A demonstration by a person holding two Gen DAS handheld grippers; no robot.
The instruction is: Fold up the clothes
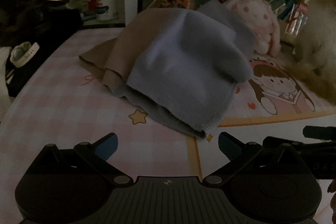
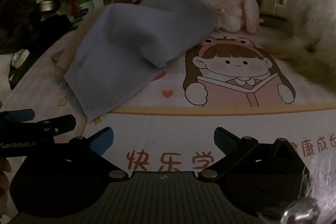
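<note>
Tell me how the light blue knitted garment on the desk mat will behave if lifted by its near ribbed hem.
The light blue knitted garment is probably floppy: it lies in soft rolls and folds. It likely weighs little, so the open left gripper could lift it. It may drag the tan cloth beneath it.

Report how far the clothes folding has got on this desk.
Done, apparently: the blue garment is doubled over in layers, lying on a tan garment. In hand: nothing; the left gripper and right gripper are both open, short of the cloth. Left: the blue fold is lumpy with a loose flap, and the tan piece sticks out unevenly, so both probably need tidying or further folding.
</note>
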